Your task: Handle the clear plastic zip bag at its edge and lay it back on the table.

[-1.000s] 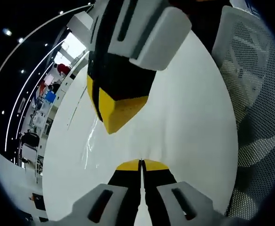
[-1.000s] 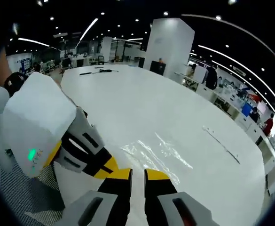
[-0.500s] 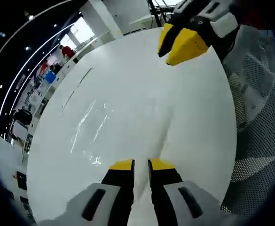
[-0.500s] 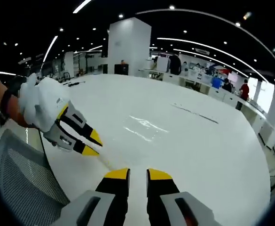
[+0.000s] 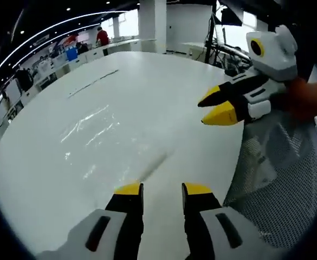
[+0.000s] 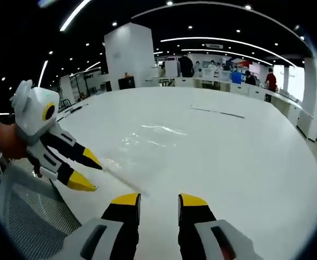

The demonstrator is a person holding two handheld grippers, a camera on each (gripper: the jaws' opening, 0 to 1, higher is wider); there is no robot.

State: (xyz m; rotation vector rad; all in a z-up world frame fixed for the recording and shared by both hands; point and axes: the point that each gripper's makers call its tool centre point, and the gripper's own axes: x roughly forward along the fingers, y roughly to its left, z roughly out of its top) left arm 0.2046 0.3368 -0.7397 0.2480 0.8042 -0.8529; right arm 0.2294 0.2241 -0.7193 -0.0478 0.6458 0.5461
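The clear plastic zip bag [image 5: 90, 129] lies flat on the white table [image 5: 163, 92], showing mostly as glints. In the right gripper view the bag [image 6: 147, 135] lies ahead of my jaws, and its pale near edge runs toward them. My left gripper [image 5: 162, 189] is open with nothing between its yellow-tipped jaws, just short of the bag. My right gripper [image 6: 160, 199] is also open and holds nothing. The right gripper [image 5: 223, 105] enters the left gripper view from the right, above the table's edge. The left gripper [image 6: 82, 172], jaws apart, sits at the left of the right gripper view.
A grey mesh chair back [image 5: 272, 184] stands at the table's near edge, also the mesh chair [image 6: 33, 211]. A thin dark strip [image 5: 93, 84] lies far across the table. Desks and people stand in the room beyond.
My left gripper has gone from shut to open, and the right one has opened wider. Both have drawn back and apart from each other. The bag lies flat on the table throughout.
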